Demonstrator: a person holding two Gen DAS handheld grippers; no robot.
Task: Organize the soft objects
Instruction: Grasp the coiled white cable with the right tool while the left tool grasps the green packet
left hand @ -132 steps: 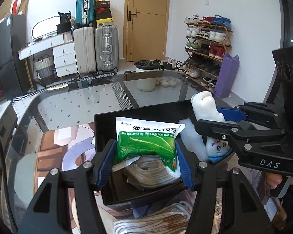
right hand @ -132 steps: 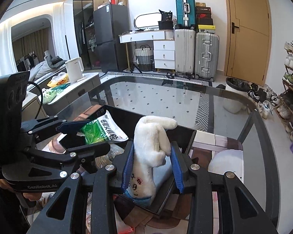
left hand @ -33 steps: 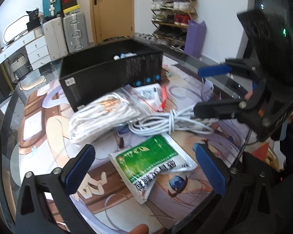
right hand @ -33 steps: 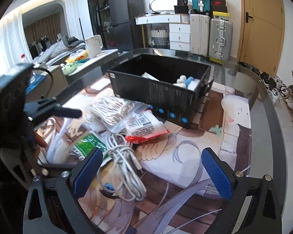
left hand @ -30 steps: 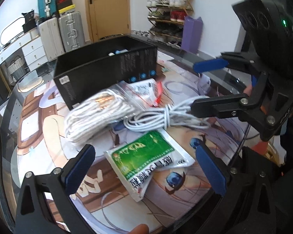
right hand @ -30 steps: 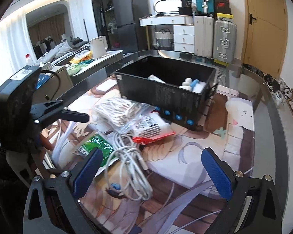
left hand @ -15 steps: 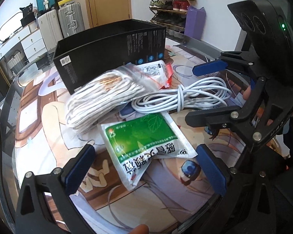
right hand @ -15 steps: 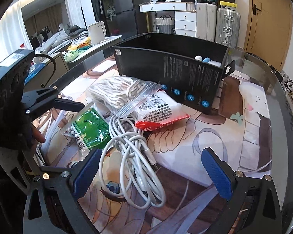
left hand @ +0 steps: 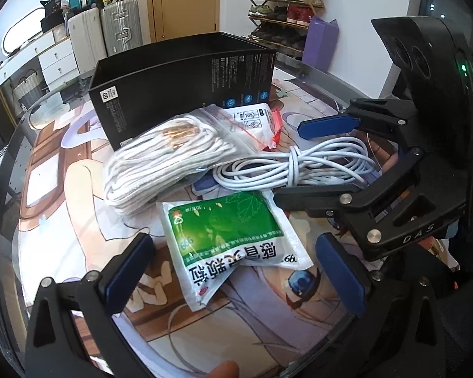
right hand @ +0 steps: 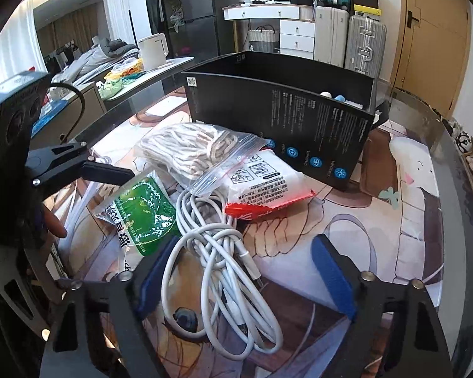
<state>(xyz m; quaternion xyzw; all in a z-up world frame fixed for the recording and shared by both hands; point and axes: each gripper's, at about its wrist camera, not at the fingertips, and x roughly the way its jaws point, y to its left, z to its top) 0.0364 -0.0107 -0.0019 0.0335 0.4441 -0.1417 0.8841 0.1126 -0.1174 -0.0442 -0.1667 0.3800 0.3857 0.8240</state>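
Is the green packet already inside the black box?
No, the green packet lies flat on the printed mat in front of the black box, beside the white cable.

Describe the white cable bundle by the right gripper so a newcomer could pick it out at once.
Start at the black box on the printed mat; a pile of soft items lies in front of it. Nearest the right gripper, whose jaws are closing around it, lies the cable bundle. Unlike the bagged rope and the green sachet beside it, it is bare, smooth, knotted white cord.

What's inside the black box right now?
Over the black box rim only a white knob and a blue tip show at the far end. The near wall hides the rest.
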